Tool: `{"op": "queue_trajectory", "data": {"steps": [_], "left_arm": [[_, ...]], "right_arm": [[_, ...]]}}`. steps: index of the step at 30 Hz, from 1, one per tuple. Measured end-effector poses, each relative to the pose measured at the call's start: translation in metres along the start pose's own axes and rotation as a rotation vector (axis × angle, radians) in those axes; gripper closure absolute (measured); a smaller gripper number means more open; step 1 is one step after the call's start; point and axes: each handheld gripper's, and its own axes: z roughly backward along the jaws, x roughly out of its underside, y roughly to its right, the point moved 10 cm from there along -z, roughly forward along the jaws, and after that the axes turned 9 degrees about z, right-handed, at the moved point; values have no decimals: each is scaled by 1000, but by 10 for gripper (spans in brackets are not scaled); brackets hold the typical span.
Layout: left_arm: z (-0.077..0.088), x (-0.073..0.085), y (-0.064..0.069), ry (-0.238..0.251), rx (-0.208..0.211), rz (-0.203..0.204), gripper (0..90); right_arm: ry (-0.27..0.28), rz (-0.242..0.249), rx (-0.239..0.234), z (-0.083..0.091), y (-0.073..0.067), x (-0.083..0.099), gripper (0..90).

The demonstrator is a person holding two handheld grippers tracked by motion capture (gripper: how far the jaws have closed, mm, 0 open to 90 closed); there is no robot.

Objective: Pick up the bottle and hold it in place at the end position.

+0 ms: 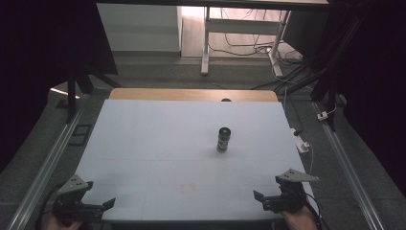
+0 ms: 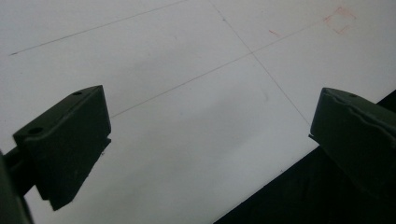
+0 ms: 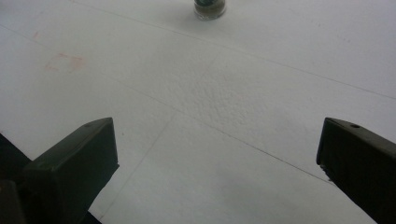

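A small dark jar [image 1: 223, 139] with a black lid stands upright on the white table [image 1: 158, 143], right of centre. Its glass base [image 3: 209, 8] appears at the top edge of the right gripper view, far ahead of the jaws. My left gripper [image 1: 106, 204] rests at the near left corner of the table, open, with nothing between its jaws [image 2: 208, 135]. My right gripper [image 1: 261, 197] sits at the near right corner, also open and empty [image 3: 217, 158], pointing left across the front edge. Both are well short of the jar.
Thin pencil lines and a faint red square mark [image 1: 187, 188] cross the table surface. Metal rails [image 1: 52, 158] run along both sides of the table. A white desk frame [image 1: 206, 43] and cables [image 1: 287, 62] lie on the floor beyond the far edge.
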Motion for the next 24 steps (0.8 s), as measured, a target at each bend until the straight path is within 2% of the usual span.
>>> {"op": "queue_trajectory", "data": {"steps": [13,24], "left_arm": [[-1,0,0,-5,-1,3,0],[-1,0,-1,-8,-3,0,0]], "right_arm": [[12,39,-20,-4,-7,-9,0],[32,54,-31,-8,-8,-16,0]]}}
